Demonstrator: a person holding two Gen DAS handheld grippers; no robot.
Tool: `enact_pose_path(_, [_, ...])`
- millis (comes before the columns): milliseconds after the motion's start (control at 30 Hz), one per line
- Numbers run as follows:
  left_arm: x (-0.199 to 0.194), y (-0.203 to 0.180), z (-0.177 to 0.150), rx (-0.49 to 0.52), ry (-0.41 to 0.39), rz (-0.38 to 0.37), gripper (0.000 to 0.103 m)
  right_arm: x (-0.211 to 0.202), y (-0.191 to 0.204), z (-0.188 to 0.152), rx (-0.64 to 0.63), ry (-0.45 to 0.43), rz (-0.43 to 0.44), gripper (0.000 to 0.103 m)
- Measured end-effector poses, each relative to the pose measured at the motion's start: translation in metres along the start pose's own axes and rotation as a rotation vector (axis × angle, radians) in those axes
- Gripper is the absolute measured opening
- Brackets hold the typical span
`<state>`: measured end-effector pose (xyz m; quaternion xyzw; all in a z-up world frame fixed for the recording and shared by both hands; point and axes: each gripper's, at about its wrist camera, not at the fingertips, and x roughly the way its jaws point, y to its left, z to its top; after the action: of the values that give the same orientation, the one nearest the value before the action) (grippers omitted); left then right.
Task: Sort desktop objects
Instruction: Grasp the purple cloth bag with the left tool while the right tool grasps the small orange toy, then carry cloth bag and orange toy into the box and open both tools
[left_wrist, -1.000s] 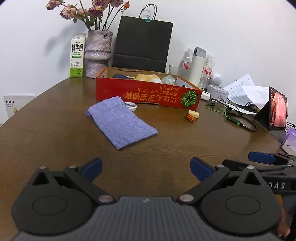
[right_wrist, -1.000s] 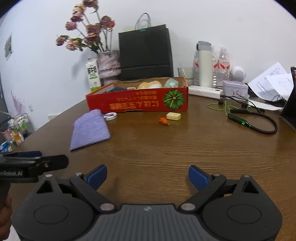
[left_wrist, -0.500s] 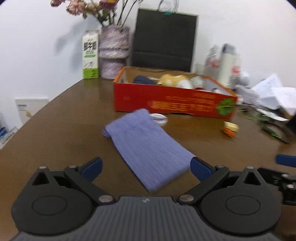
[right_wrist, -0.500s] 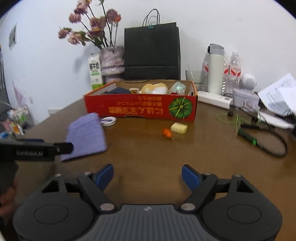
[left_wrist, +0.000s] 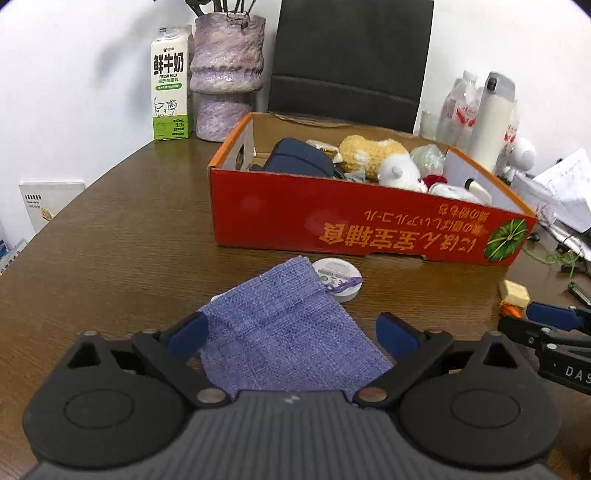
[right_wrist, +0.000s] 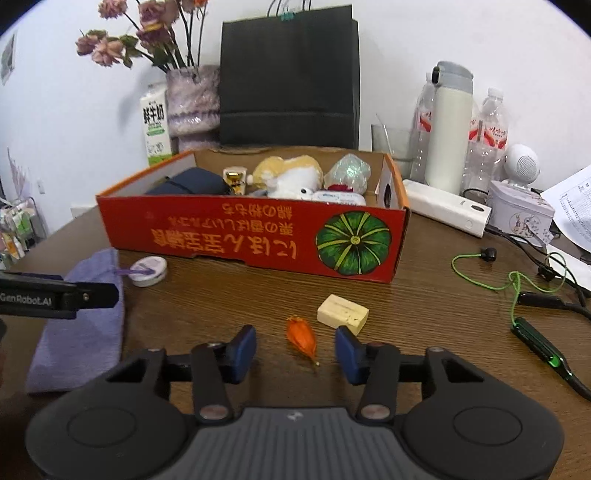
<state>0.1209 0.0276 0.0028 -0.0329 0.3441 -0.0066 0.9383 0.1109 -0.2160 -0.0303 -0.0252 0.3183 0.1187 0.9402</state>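
Both grippers have neared the toy-filled red box (left_wrist: 369, 225); left jaws wide over pouch (left_wrist: 284, 339), right closing around orange piece (right_wrist: 302, 336).

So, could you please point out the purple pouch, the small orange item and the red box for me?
purple pouch (left_wrist: 284, 339), left wrist view, middle of fabric.
small orange item (right_wrist: 302, 336), right wrist view, its body.
red box (right_wrist: 236, 236), right wrist view, front wall.

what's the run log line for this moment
left gripper: open over purple pouch | right gripper: closing around orange piece, not gripped | red box: partly filled
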Motion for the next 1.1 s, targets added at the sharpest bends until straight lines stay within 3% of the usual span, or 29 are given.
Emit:
enact_pose_path(33, [0.0, -0.001, -0.001, 0.008, -0.002, 0.005, 0.097, 0.002, 0.0, 0.0, -0.005, 0.001, -0.003, 0.045])
enact_pose_path(100, [0.0, -0.003, -0.004, 0.037, -0.009, 0.039, 0.08, 0.003, 0.0, 0.001, -0.011, 0.003, -0.001, 0.041])
enact_pose_path(133, [-0.001, -0.005, -0.006, 0.057, -0.017, 0.068, 0.063, 0.003, 0.0, 0.001, -0.012, 0.004, -0.003, 0.033])
enact_pose_path(167, [-0.003, -0.006, -0.007, 0.071, -0.023, 0.081, 0.054, 0.003, 0.001, 0.001, -0.016, 0.004, -0.006, 0.023])
enact_pose_path(233, [-0.006, -0.006, -0.011, 0.086, -0.035, 0.079, 0.046, 0.002, 0.003, 0.002, -0.027, 0.009, -0.005, 0.014])
enact_pose_path(367, [-0.019, -0.013, -0.023, 0.145, -0.056, 0.078, 0.015, -0.004, 0.01, 0.0, -0.032, 0.012, 0.015, 0.013])
enact_pose_path(400, [-0.022, -0.016, -0.027, 0.155, -0.059, 0.08, 0.013, -0.006, 0.012, -0.001, -0.032, 0.009, 0.021, 0.013])
enact_pose_path(533, [-0.048, -0.016, -0.042, 0.118, -0.092, 0.03, 0.008, -0.03, 0.023, -0.005, -0.035, -0.031, 0.033, 0.013])
enact_pose_path(700, [-0.11, -0.025, -0.058, 0.164, -0.22, -0.02, 0.007, -0.078, 0.036, -0.017, -0.019, -0.085, 0.079, 0.013])
enact_pose_path(867, [-0.153, -0.026, -0.065, 0.074, -0.204, -0.178, 0.007, -0.126, 0.05, -0.029, 0.005, -0.141, 0.111, 0.013])
enact_pose_path(1100, [-0.193, -0.032, -0.074, 0.077, -0.242, -0.261, 0.007, -0.18, 0.064, -0.047, -0.005, -0.199, 0.118, 0.013])
